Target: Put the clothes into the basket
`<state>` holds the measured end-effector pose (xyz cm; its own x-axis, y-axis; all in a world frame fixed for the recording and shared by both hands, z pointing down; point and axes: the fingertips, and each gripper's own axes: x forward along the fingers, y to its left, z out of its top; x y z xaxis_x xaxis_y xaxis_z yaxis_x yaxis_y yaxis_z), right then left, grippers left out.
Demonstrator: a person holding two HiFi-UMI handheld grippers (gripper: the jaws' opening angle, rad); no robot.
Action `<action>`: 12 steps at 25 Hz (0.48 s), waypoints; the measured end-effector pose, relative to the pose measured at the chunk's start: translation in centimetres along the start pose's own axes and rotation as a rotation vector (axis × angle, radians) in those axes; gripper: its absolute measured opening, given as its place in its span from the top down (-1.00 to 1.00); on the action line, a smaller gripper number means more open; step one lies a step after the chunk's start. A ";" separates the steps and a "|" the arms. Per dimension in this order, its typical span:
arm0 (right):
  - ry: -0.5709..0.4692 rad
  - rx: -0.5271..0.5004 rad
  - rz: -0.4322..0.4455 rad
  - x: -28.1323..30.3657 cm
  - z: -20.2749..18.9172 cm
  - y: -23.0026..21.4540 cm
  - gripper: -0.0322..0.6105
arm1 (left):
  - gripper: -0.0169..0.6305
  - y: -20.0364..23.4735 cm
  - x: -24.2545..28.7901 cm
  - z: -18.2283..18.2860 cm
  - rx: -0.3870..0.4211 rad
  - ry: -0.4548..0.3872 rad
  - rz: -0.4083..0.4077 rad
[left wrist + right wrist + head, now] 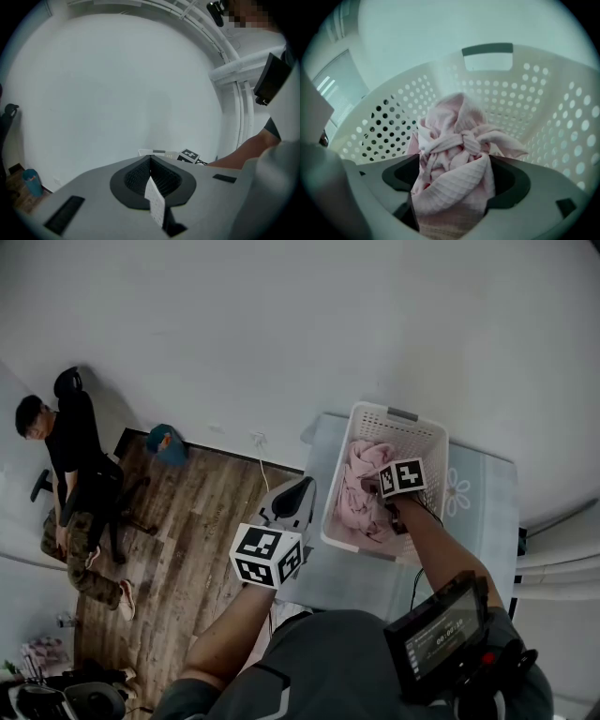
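Note:
A white perforated laundry basket (398,415) stands on a pale table, with a pink knitted garment (359,493) heaped inside it. My right gripper (375,491) reaches down into the basket over that heap. In the right gripper view the pink garment (454,140) is knotted and bunched, and a fold of it lies between the wide-apart jaws of the right gripper (452,164). The basket wall (543,108) curves round behind it. My left gripper (292,498) hovers left of the basket, off the table edge. Its jaws (151,159) meet, holding nothing.
The table (473,512) has a glossy top with a flower print. A seated person (70,474) is at the far left on the wooden floor (187,540), with a blue object (167,442) by the wall. A screen device (441,629) hangs on my chest.

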<state>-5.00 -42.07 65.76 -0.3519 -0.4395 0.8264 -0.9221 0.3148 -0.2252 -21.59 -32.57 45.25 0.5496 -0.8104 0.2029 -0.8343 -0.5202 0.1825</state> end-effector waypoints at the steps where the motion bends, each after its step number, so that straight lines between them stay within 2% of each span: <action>1: -0.022 -0.008 0.009 -1.1 0.4 0.3 -0.42 | 0.94 -0.5 -0.2 0.2 0.004 -0.002 -0.001; 7: -0.196 -0.063 0.037 -6.7 4.1 1.9 -0.42 | 0.94 -1.7 -0.3 0.7 0.007 -0.018 0.005; 10: -0.277 -0.102 0.092 -9.8 5.9 4.1 -0.42 | 0.94 -1.6 -1.0 1.2 -0.015 -0.036 0.023; 12: -0.350 -0.110 0.139 -13.3 5.9 5.1 -0.41 | 0.94 -3.2 -1.9 1.7 -0.020 -0.052 0.032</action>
<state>-5.95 -39.60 50.54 -0.5239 -0.6402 0.5618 -0.8453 0.4720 -0.2503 -20.04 -29.86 42.69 0.5196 -0.8395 0.1588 -0.8500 -0.4891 0.1959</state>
